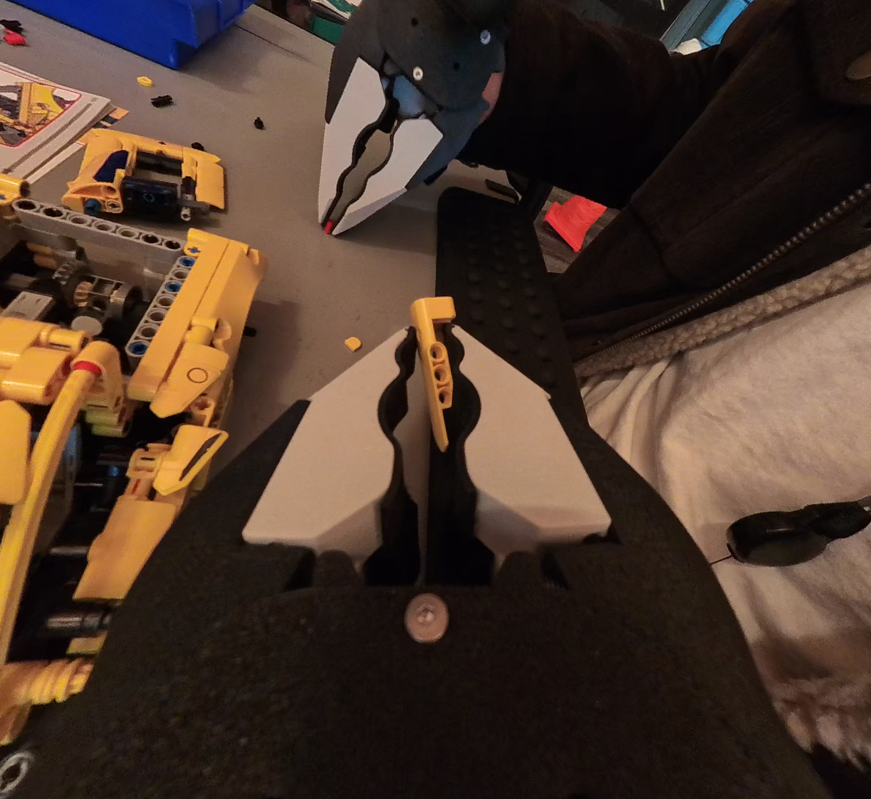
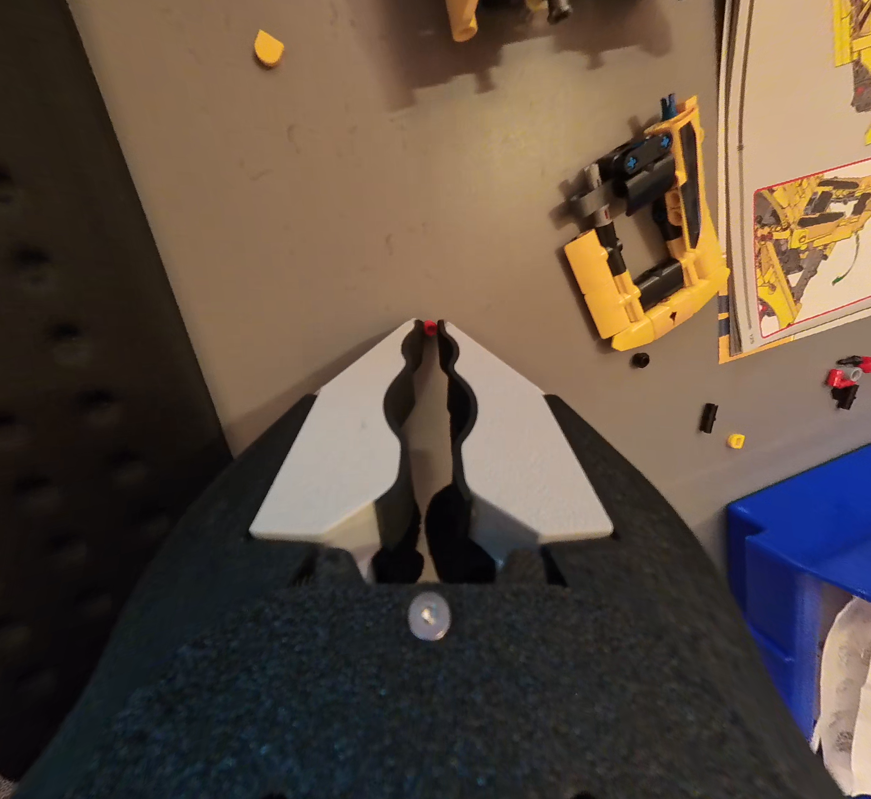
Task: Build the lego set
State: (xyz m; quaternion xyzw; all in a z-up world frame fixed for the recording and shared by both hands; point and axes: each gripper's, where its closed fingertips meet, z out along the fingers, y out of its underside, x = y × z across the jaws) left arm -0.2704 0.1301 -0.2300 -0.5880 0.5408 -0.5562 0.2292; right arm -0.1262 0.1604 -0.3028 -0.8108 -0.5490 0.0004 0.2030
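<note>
Right now the left gripper [image 1: 431, 333] is clamped on a yellow Technic panel piece [image 1: 436, 366], while the right gripper [image 2: 428, 327], ahead of it, pinches a tiny red pin [image 2: 428, 328]. Seemingly a joining step; next, align pin with a panel hole.

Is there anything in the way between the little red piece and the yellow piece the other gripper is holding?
Nothing visible. The right gripper pinches the red piece at its tip, low over the table. The left gripper holds the yellow piece. Between them is only bare table; a yellow chip lies off to the side.
</note>
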